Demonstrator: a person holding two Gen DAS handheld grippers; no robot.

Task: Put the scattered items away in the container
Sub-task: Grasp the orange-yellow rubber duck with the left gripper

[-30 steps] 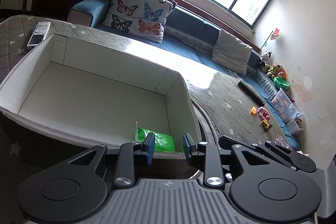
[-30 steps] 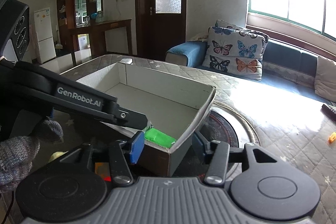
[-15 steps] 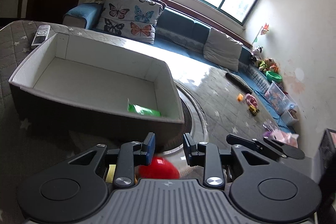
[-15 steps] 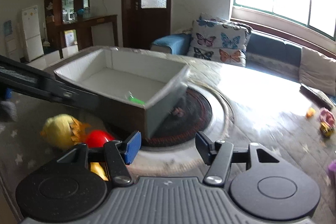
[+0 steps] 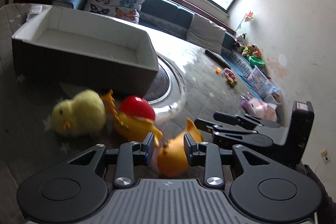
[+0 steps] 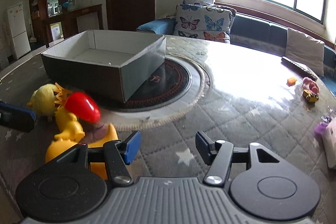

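The yellow rubber duck [image 5: 136, 121] with its red cap lies on the quilted bench [image 6: 231, 110] at lower centre of the left wrist frame, beside a fuzzy yellow chick [image 5: 79, 112], just in front of the grey box [image 5: 84, 60]. The left gripper [image 5: 168, 146] is opening, its fingers either side of the duck's orange rear, not clearly pressing. The right gripper [image 6: 166, 146] stands apart over bare quilt.

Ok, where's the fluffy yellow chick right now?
The fluffy yellow chick lies on the quilted table just in front of the box, left in both views, touching the orange plastic toy with the red cap.
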